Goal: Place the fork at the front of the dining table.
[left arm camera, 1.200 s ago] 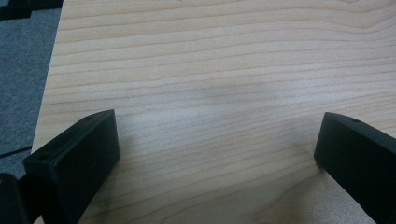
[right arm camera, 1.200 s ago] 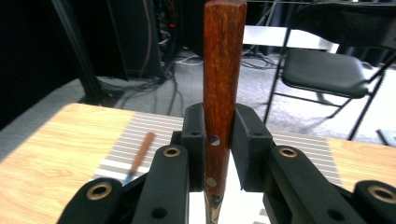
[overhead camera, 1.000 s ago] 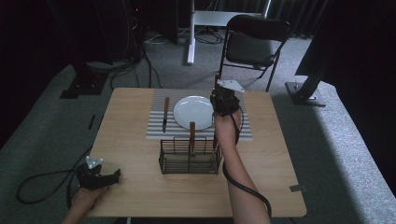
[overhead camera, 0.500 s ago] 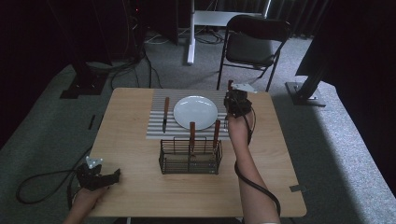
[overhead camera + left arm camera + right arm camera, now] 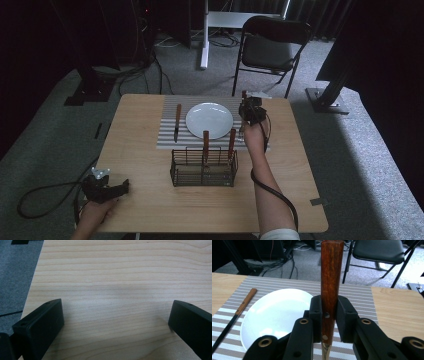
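Wooden-handled utensil [image 5: 331, 287] stands upright, clamped over striped placemat [image 5: 359, 293].

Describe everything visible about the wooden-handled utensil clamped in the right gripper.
The wooden-handled utensil has a dark reddish-brown wood handle, flat-sided with a squared end, and two metal rivets low on it. A sliver of shiny metal shows where the handle ends; its working end is hidden. It stands upright, handle up, pinched between the black jaws of the right gripper. It is held over the right side of the grey-and-white striped placemat, beside the round white plate.
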Demonstrator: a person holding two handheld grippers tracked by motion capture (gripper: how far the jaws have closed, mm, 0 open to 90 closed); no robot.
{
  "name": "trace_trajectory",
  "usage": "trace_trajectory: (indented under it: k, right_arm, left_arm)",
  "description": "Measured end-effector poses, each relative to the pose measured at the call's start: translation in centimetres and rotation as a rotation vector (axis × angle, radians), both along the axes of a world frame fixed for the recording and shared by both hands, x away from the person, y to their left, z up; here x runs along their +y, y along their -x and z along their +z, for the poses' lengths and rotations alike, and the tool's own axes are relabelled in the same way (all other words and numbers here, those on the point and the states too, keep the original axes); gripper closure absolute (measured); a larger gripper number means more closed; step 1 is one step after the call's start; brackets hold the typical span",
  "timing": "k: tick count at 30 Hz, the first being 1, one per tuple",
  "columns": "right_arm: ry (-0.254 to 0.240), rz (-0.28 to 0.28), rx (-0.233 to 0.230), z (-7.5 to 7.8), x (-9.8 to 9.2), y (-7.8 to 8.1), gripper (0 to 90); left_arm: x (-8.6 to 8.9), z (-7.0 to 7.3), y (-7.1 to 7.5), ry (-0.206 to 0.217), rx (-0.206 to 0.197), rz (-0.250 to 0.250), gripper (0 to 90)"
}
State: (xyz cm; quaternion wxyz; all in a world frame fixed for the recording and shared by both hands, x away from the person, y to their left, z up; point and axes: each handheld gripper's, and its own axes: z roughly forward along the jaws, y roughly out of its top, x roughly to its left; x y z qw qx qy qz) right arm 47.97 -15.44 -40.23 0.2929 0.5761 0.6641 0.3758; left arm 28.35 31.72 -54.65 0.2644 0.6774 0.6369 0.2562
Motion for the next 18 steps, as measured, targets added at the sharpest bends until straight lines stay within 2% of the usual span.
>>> trace_trajectory:
  k: [4,6,10,14,18]
  right_arm:
    - [-0.02,0.001,0.028,-0.8,-0.1,-0.9,76.1]
    - [-0.002,-0.003,0.044,-1.2,0.0,-1.2,76.1]
    - [-0.017,-0.001,0.078,-1.9,-0.2,-2.2,76.1]
    - [-0.024,-0.002,0.108,-2.6,-0.5,-3.4,76.0]
    - [-0.019,0.0,0.152,-3.3,-0.5,-5.0,76.1]
  left_arm:
    - [-0.1,0.0,0.0,-0.002,0.002,0.02,0.0]
    - [-0.3,0.0,0.0,0.0,0.001,0.044,0.0]
    - [-0.4,0.0,-0.1,-0.002,0.003,0.063,0.0]
    - [-0.5,0.0,-0.3,-0.001,0.002,0.093,0.0]
    - [-0.6,0.0,-0.3,0.0,0.0,0.101,0.0]
